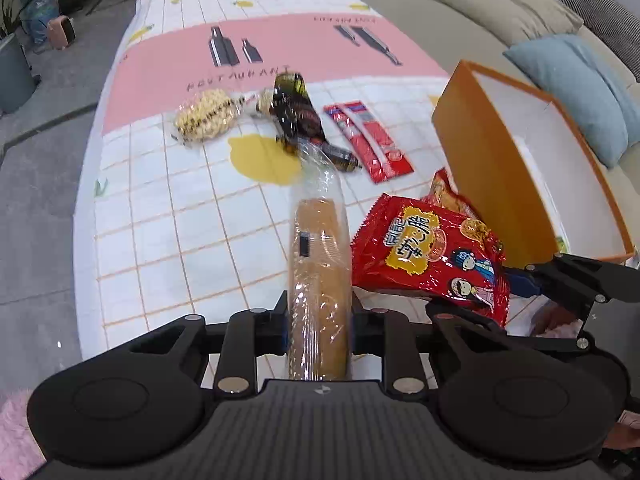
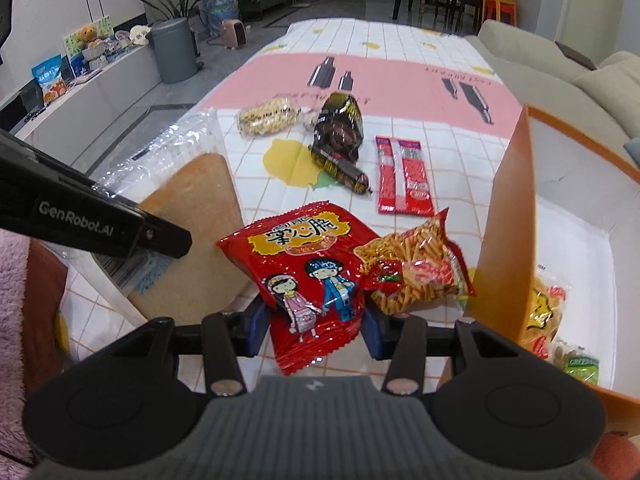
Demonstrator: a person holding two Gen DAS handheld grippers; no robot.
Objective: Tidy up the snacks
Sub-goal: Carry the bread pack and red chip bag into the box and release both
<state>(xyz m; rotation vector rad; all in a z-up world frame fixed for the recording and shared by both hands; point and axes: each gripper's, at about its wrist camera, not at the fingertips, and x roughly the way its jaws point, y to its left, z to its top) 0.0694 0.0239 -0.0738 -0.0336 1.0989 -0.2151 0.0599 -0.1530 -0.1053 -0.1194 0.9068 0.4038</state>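
Note:
A flat brown cake in clear wrap point(image 1: 318, 248) stands between the fingers of my left gripper point(image 1: 319, 320), which is shut on its lower part. From the right wrist view the same packet point(image 2: 192, 216) shows at the left, with the left gripper point(image 2: 160, 248) clamped on its side. My right gripper point(image 2: 316, 320) is shut on the bottom edge of a red snack bag with cartoon figures point(image 2: 304, 256). That bag point(image 1: 432, 256) and the right gripper point(image 1: 484, 296) also show beside the orange box point(image 1: 472, 132).
The orange box point(image 2: 512, 208) stands at the right with some snack packs point(image 2: 548, 308) inside. An orange stick-snack bag point(image 2: 416, 268), red twin packs point(image 2: 404, 176), a dark packet point(image 2: 340, 128), a sausage point(image 2: 344, 168) and a puffed-corn bag point(image 2: 268, 118) lie on the checked cloth point(image 2: 440, 128). A sofa lies beyond.

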